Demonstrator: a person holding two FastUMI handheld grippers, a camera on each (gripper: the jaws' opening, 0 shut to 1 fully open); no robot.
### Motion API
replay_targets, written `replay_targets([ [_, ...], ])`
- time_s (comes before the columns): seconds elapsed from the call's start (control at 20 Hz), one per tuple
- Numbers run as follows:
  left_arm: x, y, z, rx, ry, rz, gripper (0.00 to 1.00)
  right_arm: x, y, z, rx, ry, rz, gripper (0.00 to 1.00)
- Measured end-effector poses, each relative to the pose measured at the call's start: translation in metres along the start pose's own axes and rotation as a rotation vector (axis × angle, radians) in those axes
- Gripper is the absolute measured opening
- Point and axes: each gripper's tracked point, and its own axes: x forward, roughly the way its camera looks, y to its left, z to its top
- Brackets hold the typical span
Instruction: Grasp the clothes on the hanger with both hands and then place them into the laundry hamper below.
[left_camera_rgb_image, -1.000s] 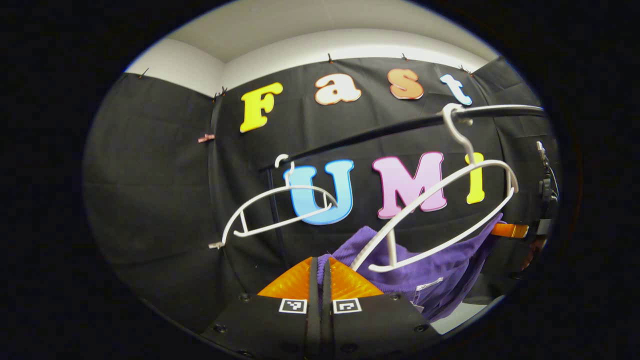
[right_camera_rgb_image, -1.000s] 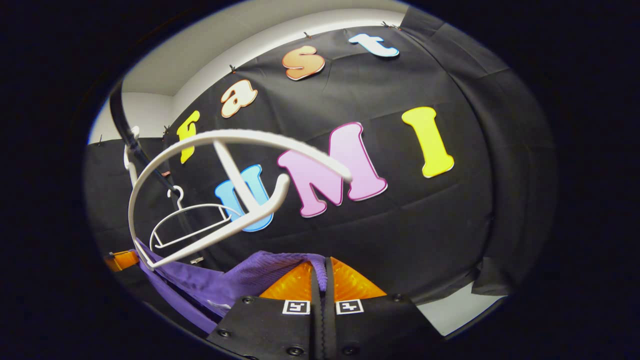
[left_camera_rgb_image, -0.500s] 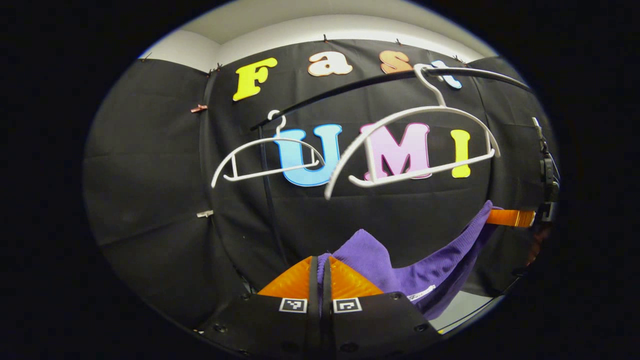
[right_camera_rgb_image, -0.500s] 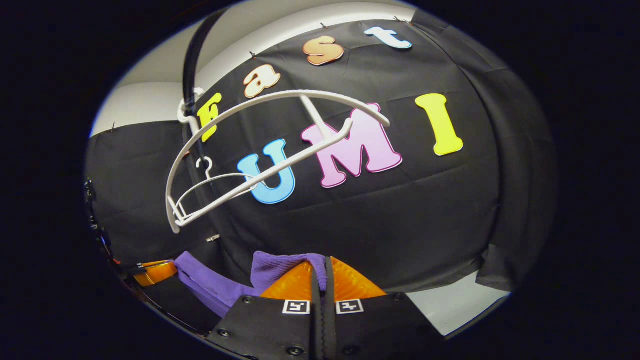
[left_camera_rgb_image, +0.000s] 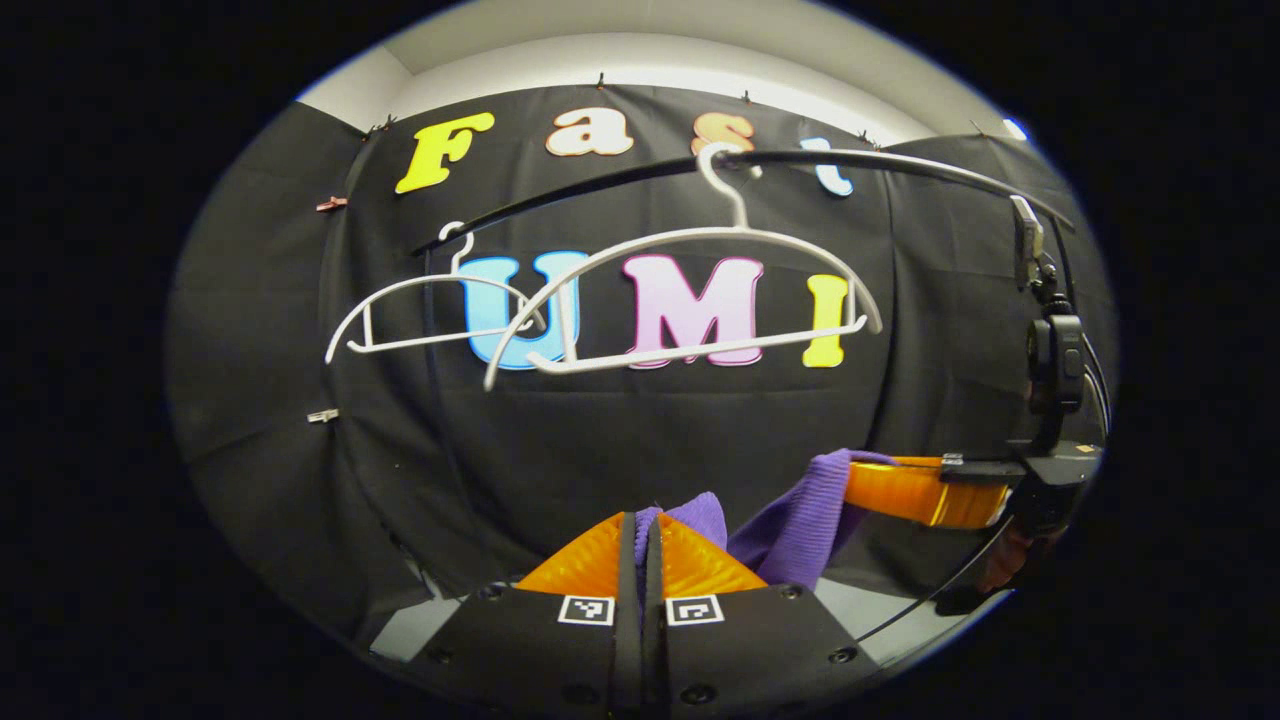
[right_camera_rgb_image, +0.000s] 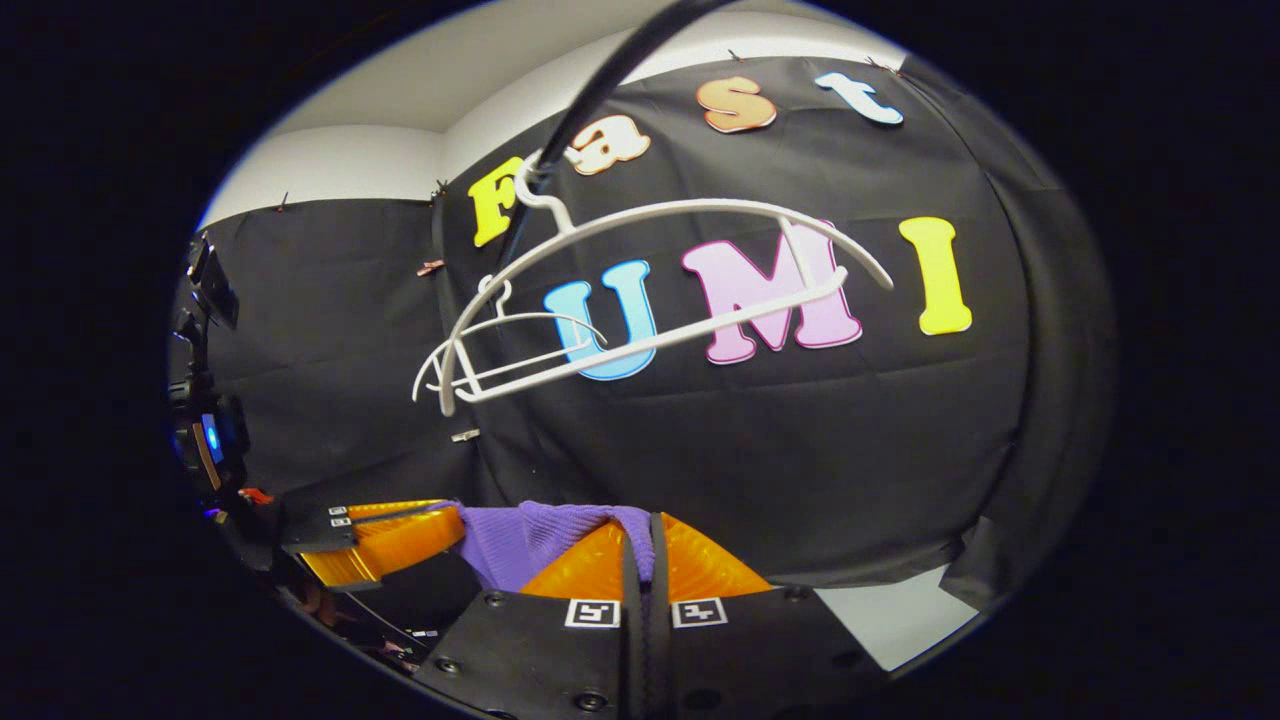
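A purple garment (left_camera_rgb_image: 790, 515) hangs slack between the two grippers, below the rail. My left gripper (left_camera_rgb_image: 640, 535) is shut on one edge of it. In the left gripper view the right gripper (left_camera_rgb_image: 925, 490) shows at the right with cloth at its fingertips. My right gripper (right_camera_rgb_image: 641, 535) is shut on the purple garment (right_camera_rgb_image: 530, 535), and the left gripper (right_camera_rgb_image: 385, 535) holds the other end at lower left. A bare white hanger (left_camera_rgb_image: 700, 290) hangs from the black rail (left_camera_rgb_image: 800, 160) above; the same hanger (right_camera_rgb_image: 650, 290) shows in the right gripper view.
A second bare white hanger (left_camera_rgb_image: 420, 315) hangs further along the rail, also seen as a hanger (right_camera_rgb_image: 510, 340) behind the first. The booth's black cloth wall stands close behind. A strip of pale floor (right_camera_rgb_image: 890, 615) shows at lower right.
Both grippers have dropped away from the rail with the garment, which came off the hanger. The freed hanger swung back level. The two grippers have moved closer together.
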Motion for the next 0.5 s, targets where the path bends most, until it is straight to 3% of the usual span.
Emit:
replay_targets([
  [0.25,0.009,-0.007,-0.037,-0.046,0.051,-0.027,0.05,0.003,-0.014,-0.038,0.017,0.093,-0.041,0.05],
  [0.5,0.022,-0.002,-0.130,-0.114,0.209,0.000,0.05,0.005,-0.052,-0.132,-0.015,0.287,-0.124,0.04],
])
